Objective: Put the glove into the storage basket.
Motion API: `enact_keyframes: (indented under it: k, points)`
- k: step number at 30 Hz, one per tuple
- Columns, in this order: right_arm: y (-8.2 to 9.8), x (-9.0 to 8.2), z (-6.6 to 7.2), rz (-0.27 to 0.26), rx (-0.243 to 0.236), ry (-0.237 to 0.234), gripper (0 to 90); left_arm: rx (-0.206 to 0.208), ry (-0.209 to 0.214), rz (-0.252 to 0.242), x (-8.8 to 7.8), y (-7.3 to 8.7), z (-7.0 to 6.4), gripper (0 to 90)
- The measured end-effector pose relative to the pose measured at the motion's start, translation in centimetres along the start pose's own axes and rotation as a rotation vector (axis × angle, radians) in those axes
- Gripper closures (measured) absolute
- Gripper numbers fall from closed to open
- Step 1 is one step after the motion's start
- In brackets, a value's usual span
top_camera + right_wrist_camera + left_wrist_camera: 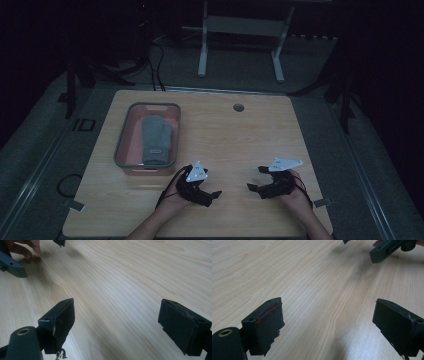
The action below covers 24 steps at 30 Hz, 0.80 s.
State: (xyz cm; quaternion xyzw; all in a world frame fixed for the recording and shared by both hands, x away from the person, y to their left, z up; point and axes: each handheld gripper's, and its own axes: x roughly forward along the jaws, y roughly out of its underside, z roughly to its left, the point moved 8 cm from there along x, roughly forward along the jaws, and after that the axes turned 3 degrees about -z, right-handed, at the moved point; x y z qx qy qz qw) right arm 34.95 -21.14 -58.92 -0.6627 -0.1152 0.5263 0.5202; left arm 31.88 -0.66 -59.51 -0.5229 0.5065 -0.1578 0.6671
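Both claws, the left claw [216, 194] and right claw [251, 187], rest low on the bare wooden table [240, 145] with jaws spread wide and empty (likely a ready pose), while a grey mitten [156, 140] lies inside the tray [122, 135] at the far left.

A dim room is seen, with darkness gathered at the far side. A light wooden table [240, 135] is set on grey floor [385, 165]. Beyond it, a white metal frame [240, 35] is stood, and black cables [155, 65] are trailed across the floor.
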Motion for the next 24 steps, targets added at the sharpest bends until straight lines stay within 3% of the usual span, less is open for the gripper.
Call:
enact_keyframes:
  k: [5, 9, 14, 16, 24]
  points:
    - [1.1, -1.3, -0.7, -0.030, 0.017, 0.019, 13.8, 0.017, -0.001, -0.015, 0.1, 0.3, -0.5, 9.9]
    - [2.1, -2.0, -1.1, -0.033, 0.003, 0.037, 13.8, 0.026, 0.002, -0.014, 0.1, 0.6, -0.8, 9.9]
    - [3.1, -3.2, -1.7, -0.048, -0.004, 0.058, 14.0, -0.002, -0.007, -0.054, 0.1, 0.8, -0.7, 9.9]
    - [3.4, -3.6, -1.8, -0.052, -0.016, 0.071, 14.0, 0.022, -0.006, -0.049, 0.0, 0.8, -0.9, 9.9]
    - [3.7, -3.7, -2.1, -0.048, -0.013, 0.075, 14.0, 0.018, 0.001, -0.041, 0.1, 0.9, -0.9, 9.9]
